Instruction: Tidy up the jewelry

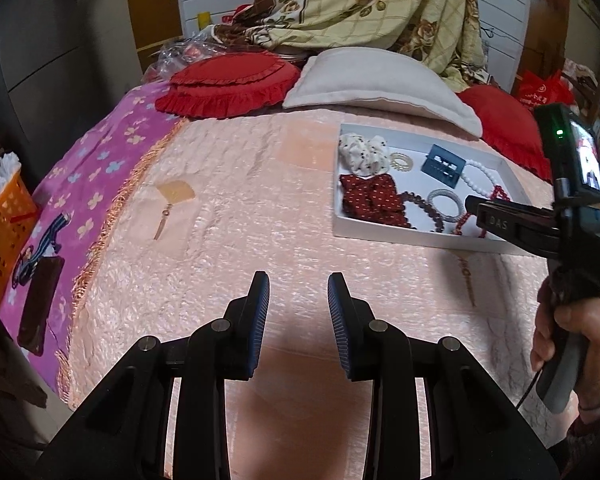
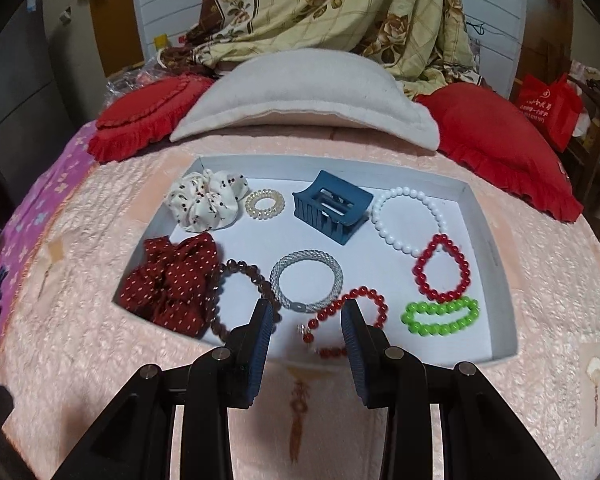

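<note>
In the left view the left gripper (image 1: 299, 312) is hovering open and empty over the bedspread (image 1: 236, 216), while in the right view, lower centre, the right gripper (image 2: 306, 330) is gaping over the tray's (image 2: 496, 240) red bracelet (image 2: 374, 300), looking light, slippery, best pinched across its beads.

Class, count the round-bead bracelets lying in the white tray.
5. White bead bracelet at the far right; red bead bracelet just nearer; green bead bracelet nearest right; second red bracelet between the right gripper fingers; brown bead bracelet beside the dark-red scrunchie.
</note>
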Demonstrator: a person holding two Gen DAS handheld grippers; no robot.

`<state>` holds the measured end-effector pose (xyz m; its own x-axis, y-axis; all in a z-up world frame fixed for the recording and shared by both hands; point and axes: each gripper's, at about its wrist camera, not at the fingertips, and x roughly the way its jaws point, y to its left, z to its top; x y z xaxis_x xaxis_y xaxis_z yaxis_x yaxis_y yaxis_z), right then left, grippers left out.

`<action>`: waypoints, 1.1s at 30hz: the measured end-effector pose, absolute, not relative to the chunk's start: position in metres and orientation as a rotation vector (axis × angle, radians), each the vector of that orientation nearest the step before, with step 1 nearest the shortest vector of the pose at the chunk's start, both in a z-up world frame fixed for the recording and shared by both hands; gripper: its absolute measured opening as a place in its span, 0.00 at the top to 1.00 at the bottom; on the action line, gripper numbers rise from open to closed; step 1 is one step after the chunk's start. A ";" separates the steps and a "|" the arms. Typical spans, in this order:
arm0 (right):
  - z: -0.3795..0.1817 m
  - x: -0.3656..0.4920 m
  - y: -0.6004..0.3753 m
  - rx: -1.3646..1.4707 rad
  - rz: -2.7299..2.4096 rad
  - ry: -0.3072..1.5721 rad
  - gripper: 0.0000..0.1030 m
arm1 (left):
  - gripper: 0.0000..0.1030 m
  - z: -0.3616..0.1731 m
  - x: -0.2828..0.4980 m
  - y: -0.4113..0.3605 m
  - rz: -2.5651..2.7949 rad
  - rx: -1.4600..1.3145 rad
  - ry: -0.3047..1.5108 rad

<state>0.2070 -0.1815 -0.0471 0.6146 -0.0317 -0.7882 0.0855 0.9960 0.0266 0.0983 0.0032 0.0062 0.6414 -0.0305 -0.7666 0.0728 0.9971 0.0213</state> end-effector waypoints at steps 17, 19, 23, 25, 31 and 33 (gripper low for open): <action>-0.049 0.170 -0.180 0.094 -0.019 0.917 0.67 | 0.71 0.022 0.083 -0.001 -0.048 0.083 0.812; -0.045 0.158 -0.182 0.098 -0.016 0.905 0.67 | 0.71 0.025 0.078 -0.004 -0.052 0.090 0.804; -0.043 0.140 -0.185 0.096 -0.018 0.894 0.65 | 0.71 0.030 0.069 -0.008 -0.055 0.104 0.790; -0.043 0.131 -0.187 0.092 -0.023 0.890 0.64 | 0.71 0.032 0.065 -0.009 -0.055 0.110 0.786; -0.044 0.114 -0.205 0.124 -0.037 0.887 0.64 | 0.70 0.034 0.059 -0.009 -0.055 0.117 0.791; -0.045 0.109 -0.213 0.131 -0.044 0.889 0.64 | 0.66 0.032 0.060 -0.007 -0.054 0.113 0.799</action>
